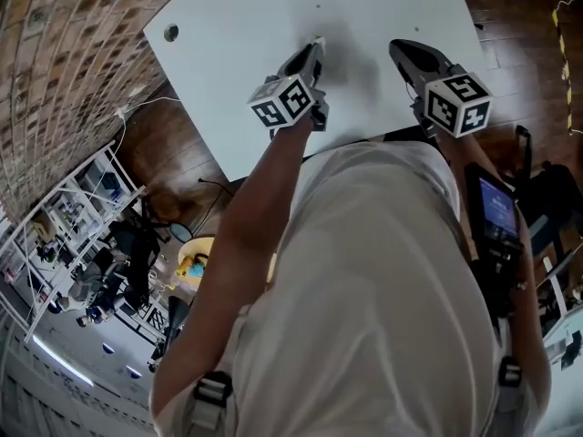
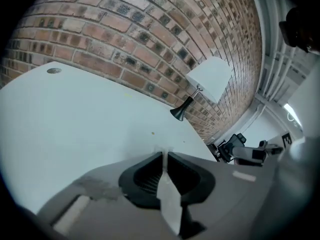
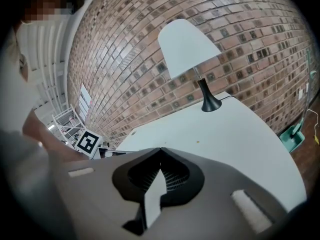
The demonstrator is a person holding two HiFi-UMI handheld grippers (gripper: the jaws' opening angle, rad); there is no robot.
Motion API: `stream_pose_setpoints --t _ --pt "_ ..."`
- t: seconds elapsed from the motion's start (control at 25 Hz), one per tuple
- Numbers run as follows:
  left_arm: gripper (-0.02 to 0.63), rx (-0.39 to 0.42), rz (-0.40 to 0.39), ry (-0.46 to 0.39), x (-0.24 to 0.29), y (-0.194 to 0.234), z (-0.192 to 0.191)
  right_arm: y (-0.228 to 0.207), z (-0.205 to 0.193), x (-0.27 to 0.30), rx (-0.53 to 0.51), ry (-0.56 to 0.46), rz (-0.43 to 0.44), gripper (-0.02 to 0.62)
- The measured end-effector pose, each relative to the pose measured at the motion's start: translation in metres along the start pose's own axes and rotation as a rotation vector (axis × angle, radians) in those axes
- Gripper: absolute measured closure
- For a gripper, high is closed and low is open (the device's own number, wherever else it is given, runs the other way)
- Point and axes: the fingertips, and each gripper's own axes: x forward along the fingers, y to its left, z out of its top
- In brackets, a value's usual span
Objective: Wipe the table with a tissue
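Now at 1 table [image 1: 264, 35] w/ 1 lamp [image 3: 189, 46]: left gripper [image 1: 315, 45] pinches 1 tissue [image 2: 161, 151], right gripper [image 3: 160, 149] closed, empty.

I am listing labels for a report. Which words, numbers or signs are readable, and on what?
No words or numbers can be read.
Two white marker cubes: black square patterns, no letters.
Blue screen of the black device: too blurred.
White square tag, right gripper view: black pattern only.
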Motion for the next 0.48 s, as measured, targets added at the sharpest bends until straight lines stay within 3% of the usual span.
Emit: stream_pose_setpoints --t 0.48 --pt "0.566 0.016 0.066 -0.016 0.000 0.004 0.002 -0.018 0.002 -0.007 -0.011 0.024 0.051 0.588"
